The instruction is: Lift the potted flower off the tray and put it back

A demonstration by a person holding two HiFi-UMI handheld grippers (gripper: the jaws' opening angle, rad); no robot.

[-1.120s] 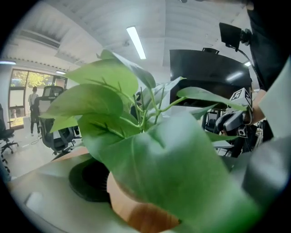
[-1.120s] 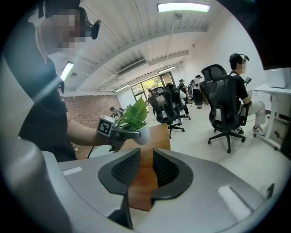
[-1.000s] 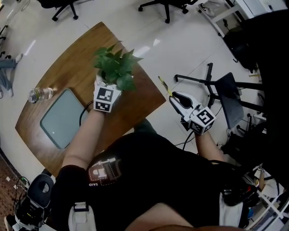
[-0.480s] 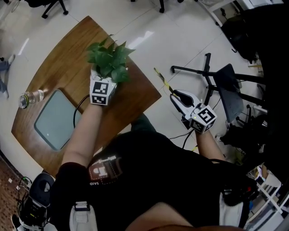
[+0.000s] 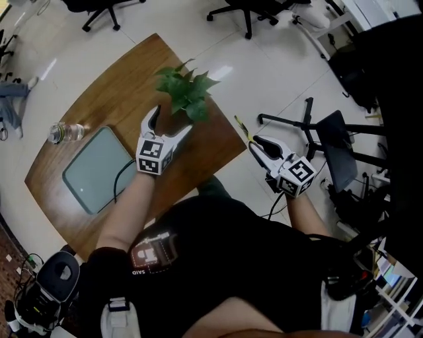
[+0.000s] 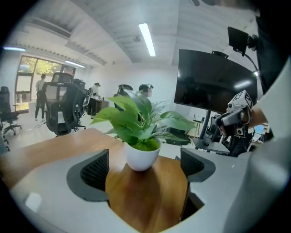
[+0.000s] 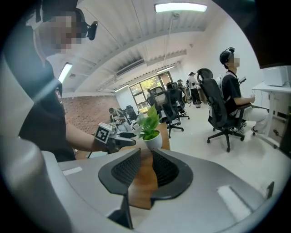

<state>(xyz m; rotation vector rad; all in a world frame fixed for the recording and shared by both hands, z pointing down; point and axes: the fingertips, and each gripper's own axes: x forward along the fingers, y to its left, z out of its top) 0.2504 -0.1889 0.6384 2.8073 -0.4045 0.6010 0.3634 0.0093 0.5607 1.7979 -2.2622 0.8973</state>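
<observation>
The potted flower (image 5: 185, 96), green leaves in a small white pot (image 6: 142, 157), stands upright on the wooden table (image 5: 125, 86) near its right corner, away from the grey-green tray (image 5: 92, 171). My left gripper (image 5: 170, 122) is open just short of the pot, jaws spread wide with only bare table between them. In the left gripper view the left gripper (image 6: 144, 169) frames the pot a little beyond its tips. My right gripper (image 5: 254, 140) hangs off the table over the floor, open only by a narrow gap and empty. The right gripper view has the right gripper (image 7: 145, 154) aimed toward the pot (image 7: 153, 141).
A clear plastic bottle (image 5: 65, 132) lies at the table's left edge beside the tray. A dark cable (image 5: 122, 173) runs past the tray. A black stand base (image 5: 310, 122) and office chairs (image 5: 244, 10) stand on the floor to the right and beyond.
My left gripper, earlier tight against the plant's base, now stands open and drawn back from it. The plant rests on the table by itself. The right gripper has barely moved.
</observation>
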